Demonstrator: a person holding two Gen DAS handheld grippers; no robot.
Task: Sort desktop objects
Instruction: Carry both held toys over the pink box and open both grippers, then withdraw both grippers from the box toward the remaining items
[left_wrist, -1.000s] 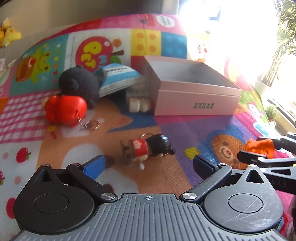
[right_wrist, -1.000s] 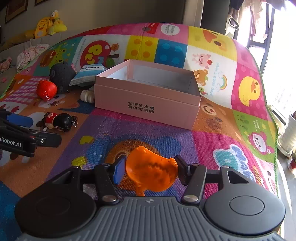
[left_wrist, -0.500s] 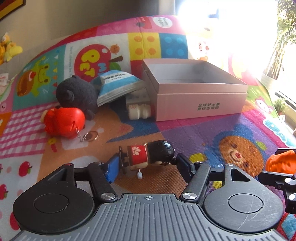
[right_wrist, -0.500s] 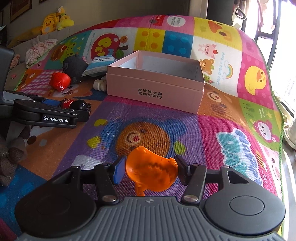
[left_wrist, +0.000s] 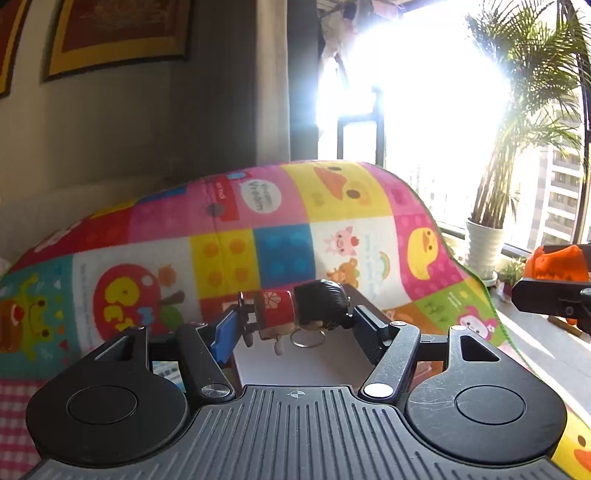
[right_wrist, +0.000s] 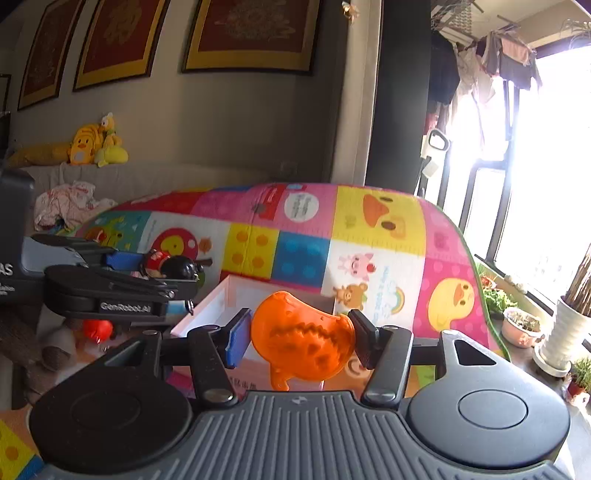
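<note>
Left gripper (left_wrist: 295, 326) clamps the doll (left_wrist: 303, 308) end to end, right gripper (right_wrist: 301, 339) pinches the orange toy (right_wrist: 301, 338), both aloft just short of the pink box's (right_wrist: 207, 314) near edge; the round-headed doll could slip out and land on the mat (left_wrist: 229, 258)

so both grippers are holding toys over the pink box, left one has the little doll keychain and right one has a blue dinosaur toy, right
Not quite: the toy is orange, not blue. The right wrist view shows the right gripper shut on an orange dinosaur toy; only one finger pad is blue. The rest holds: the left gripper clamps the doll keychain, both above the pink box.
</note>
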